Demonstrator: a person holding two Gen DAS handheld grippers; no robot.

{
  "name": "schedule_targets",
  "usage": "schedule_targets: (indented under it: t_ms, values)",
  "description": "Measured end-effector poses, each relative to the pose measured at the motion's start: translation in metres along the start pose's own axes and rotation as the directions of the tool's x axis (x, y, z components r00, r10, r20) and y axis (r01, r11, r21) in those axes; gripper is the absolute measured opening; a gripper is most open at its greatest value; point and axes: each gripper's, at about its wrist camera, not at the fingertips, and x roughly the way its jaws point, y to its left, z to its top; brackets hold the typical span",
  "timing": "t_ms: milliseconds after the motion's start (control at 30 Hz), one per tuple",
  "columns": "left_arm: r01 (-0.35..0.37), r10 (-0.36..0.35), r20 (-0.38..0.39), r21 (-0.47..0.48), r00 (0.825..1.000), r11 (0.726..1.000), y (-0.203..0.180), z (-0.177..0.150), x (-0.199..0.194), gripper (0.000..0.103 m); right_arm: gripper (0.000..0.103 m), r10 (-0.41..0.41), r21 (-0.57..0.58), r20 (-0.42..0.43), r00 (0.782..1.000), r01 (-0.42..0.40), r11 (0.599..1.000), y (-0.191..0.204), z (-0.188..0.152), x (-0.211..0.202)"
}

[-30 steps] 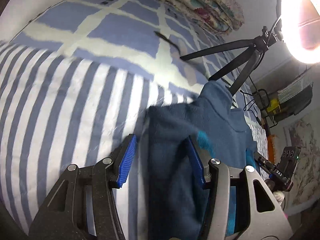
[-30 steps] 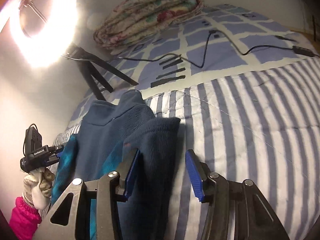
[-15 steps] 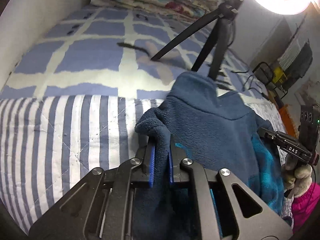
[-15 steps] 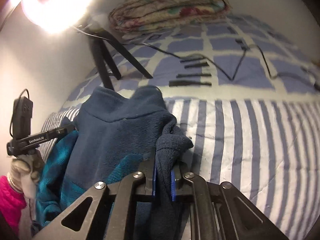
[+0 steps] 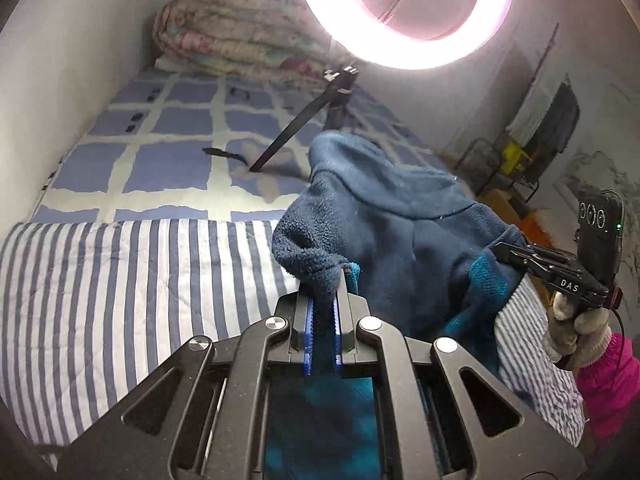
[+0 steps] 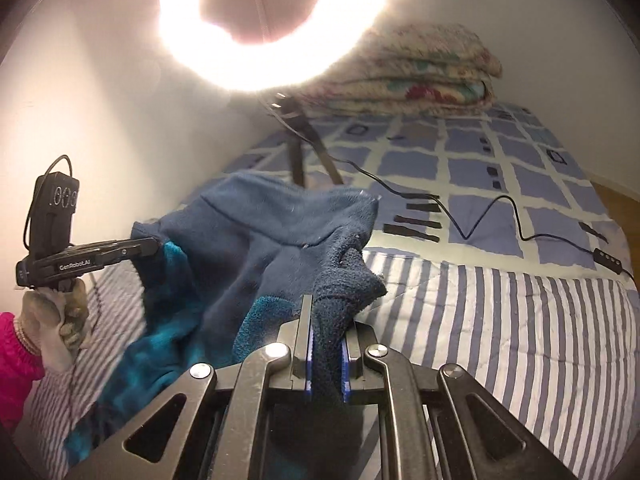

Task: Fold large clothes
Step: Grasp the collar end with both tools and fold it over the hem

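A dark blue fleece garment with teal lining hangs lifted above the striped bedcover. My left gripper is shut on a bunched edge of the fleece. My right gripper is shut on the opposite bunched edge of the fleece. Each gripper shows in the other's view, the right gripper at the right and the left gripper at the left, each clamping a corner of the garment. The collar points away from me.
A ring light on a black tripod stands on the bed just behind the garment. A folded floral quilt lies at the bed's head. A black cable runs across the checked sheet. A wall lies on one side.
Both grippers went from open around the fleece edges to shut on them, then lifted the garment up off the bed, so the view now tilts up toward the ring light.
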Motion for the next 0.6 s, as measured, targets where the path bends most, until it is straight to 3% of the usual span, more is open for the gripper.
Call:
schedule_targets:
  t_ms: [433, 600]
  values:
    - [-0.003, 0.002, 0.032, 0.028, 0.999, 1.0, -0.065, -0.099, -0.143, 0.005, 0.007, 0.056, -0.048, 0.016, 0.998, -0.055, 0.997, 0.075, -0.078, -0.129]
    - [-0.01, 0.009, 0.012, 0.009, 1.0, 1.0, -0.072, -0.148, -0.169, 0.005, 0.007, 0.066, -0.049, -0.028, 0.997, -0.067, 0.997, 0.096, -0.125, -0.158]
